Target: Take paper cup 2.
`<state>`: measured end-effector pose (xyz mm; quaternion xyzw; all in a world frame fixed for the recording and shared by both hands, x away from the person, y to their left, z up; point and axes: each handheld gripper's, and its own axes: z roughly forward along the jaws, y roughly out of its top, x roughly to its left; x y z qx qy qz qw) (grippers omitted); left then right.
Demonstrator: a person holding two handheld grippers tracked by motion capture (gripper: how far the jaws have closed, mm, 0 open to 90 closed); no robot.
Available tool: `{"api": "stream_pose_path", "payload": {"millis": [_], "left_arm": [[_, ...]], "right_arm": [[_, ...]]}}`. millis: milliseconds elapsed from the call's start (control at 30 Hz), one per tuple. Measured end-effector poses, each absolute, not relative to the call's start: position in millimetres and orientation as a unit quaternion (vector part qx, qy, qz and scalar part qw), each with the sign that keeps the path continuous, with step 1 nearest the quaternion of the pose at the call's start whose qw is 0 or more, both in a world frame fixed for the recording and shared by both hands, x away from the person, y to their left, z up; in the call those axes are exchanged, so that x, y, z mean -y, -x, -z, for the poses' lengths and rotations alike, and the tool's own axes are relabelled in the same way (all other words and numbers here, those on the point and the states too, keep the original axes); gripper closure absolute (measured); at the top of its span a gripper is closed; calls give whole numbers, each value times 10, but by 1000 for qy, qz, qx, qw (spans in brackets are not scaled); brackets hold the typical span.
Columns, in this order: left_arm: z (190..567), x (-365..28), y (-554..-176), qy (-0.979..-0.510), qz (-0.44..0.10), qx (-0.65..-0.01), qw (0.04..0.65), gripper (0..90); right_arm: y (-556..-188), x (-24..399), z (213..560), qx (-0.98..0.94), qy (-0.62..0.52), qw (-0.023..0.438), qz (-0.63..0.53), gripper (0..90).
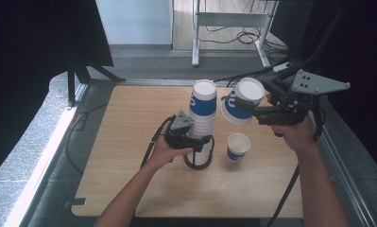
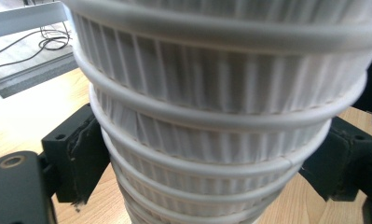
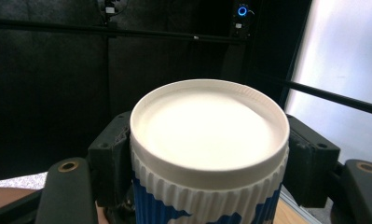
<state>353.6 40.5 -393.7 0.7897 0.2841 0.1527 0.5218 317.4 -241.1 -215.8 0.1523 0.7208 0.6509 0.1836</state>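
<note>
The person's forearms come in at the near edge of the wooden table, and the left gripper clamps the lower part of a tall stack of cups at mid-table, its black jaws pressed on either side of the ribbed white walls, as the left gripper view shows close up. Just right of the stack's top, the right gripper holds a single blue-and-white cup in the air, upside down and tilted, jaws closed on its sides just under the rim-like base edge. A loose cup stands upright on the table, near and to the right of the stack. These look like light paper cups with corrugated sleeves: easy to lift, grippy rather than slick, but soft enough to dent under a hard squeeze. The ribbed wall is probably the best place to hold, with modest pressure. The nested stack is top-heavy and likely to tip, so a low steadying grip suits it.
</note>
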Motion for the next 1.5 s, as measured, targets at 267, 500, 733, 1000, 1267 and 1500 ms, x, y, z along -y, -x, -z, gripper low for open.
{"api": "stream_pose_path", "payload": {"millis": [267, 500, 733, 1000, 1267, 1500], "left_arm": [[3939, -400, -3534, -788, -152, -286, 524, 122], [3939, -396, -3533, -787, -153, -287, 524, 122], [3941, -396, -3533, -787, -153, -287, 525, 122], [3940, -393, -3530, -786, -154, -288, 525, 122], [3943, -390, -3528, -785, -154, -289, 526, 121], [3942, -387, -3525, -785, -155, -290, 525, 121]], "right_arm": [[-3139, 2474, 2333, -723, -157, 180, -648, 290], [-3165, 2482, 2530, -729, -165, 169, -643, 290], [-3183, 2450, 2693, -735, -169, 159, -638, 290], [-3176, 2409, 2831, -738, -169, 151, -636, 290], [-3178, 2359, 2974, -742, -170, 141, -633, 290], [-3180, 2301, 3090, -746, -170, 132, -631, 290]]}}
